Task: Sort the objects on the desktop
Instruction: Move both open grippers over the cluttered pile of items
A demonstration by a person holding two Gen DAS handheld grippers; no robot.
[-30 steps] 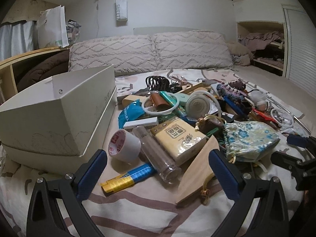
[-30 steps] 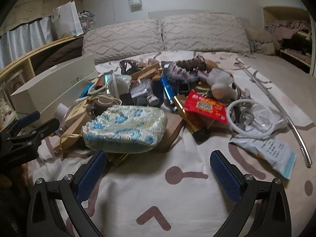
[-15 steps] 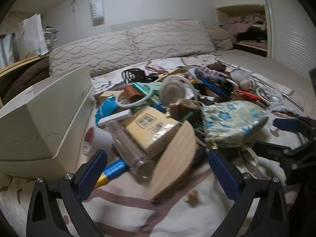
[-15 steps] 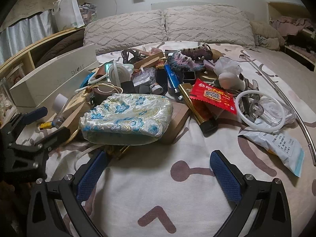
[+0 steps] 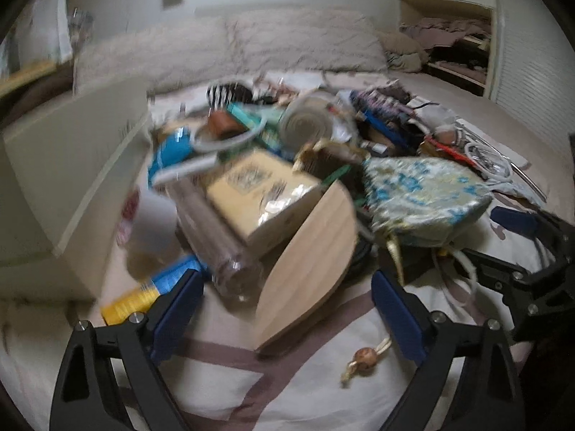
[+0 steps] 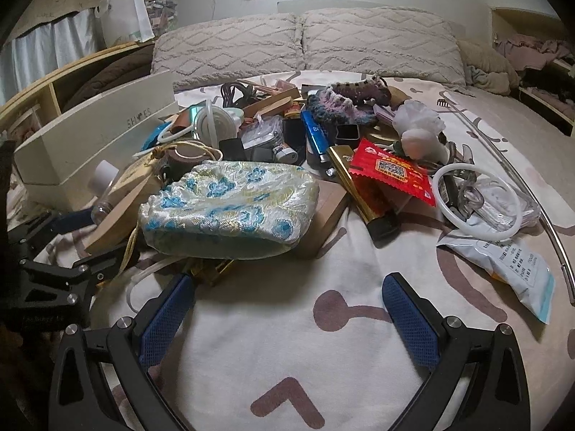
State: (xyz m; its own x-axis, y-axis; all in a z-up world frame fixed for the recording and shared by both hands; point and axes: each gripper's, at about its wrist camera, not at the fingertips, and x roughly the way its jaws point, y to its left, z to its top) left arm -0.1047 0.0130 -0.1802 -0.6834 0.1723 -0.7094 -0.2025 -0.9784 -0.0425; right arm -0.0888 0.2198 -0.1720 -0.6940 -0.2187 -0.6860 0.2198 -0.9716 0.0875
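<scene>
My left claw (image 5: 284, 305) hangs low over the near edge of the pile on the bed (image 6: 287, 341), its jaws wide apart though they have just been drawing in a little. Between them, with neither pad pressing on it, lies the wooden fan-shaped board (image 5: 305, 262). Its long axis runs from the near point, low and toward me, up and away to the right, where its rounded edge leans on the heap; it sits tilted, not flat. A small bead on a cord (image 5: 363, 355) lies on the sheet just near its lower tip.

Beside the board on the left, a clear plastic bottle (image 5: 215, 240) lies on its side, its length running from far left to near right, one end toward my claw. A yellow tissue pack (image 5: 262, 194) rests on top between bottle and board. Further left a yellow-and-blue tube (image 5: 151, 287) lies just beside my left pad, and a tape roll (image 5: 147, 222) sits against the white shoe box (image 5: 72, 165).

To the right of the board sits the flowered brocade pouch (image 6: 230, 204), lying on its side with its long axis running left to right. My right claw (image 6: 287, 316) is open over bare sheet in front of that pouch, gripping nothing. This view is sharp; the left one is blurred.
</scene>
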